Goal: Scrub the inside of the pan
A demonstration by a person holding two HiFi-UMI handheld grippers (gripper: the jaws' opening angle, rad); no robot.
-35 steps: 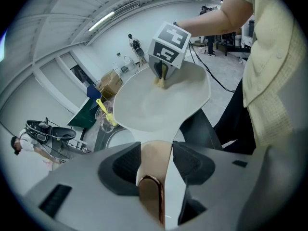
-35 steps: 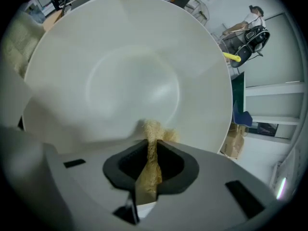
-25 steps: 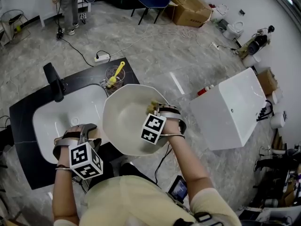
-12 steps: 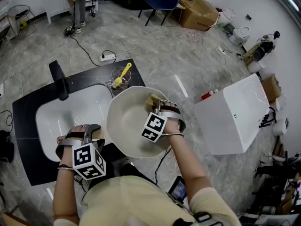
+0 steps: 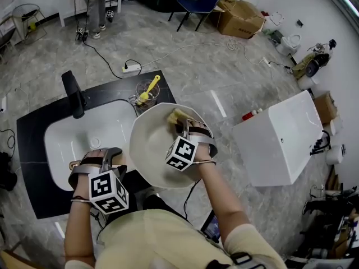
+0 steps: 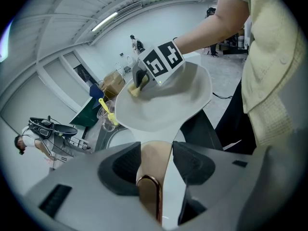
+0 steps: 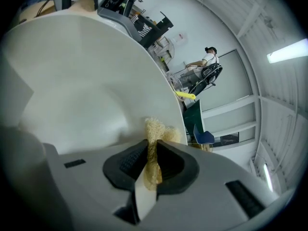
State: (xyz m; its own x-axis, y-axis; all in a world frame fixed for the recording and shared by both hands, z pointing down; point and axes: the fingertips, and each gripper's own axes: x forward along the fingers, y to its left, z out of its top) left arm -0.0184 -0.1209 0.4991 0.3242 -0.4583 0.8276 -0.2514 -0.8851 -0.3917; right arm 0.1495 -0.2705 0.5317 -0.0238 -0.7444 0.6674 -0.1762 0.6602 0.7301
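Cream pan [image 5: 154, 147] is hanging tilted over the counter's [image 5: 32, 144] right edge, handle [image 6: 148, 196] clamped in the left gripper [image 6: 157, 161], while the right gripper [image 7: 152, 161] is pressing its pinched yellow sponge [image 7: 155, 128] on the far inner wall: scrubbing seems midway, remaining area unclear

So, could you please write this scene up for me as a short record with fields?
left tool: shut on the handle of the pan
right tool: shut on a yellowish scrubber
scrubber position: inside the pan, near its far rim
pan: pale, held up beside the sink
nearby: black faucet; clear cup with a yellow brush
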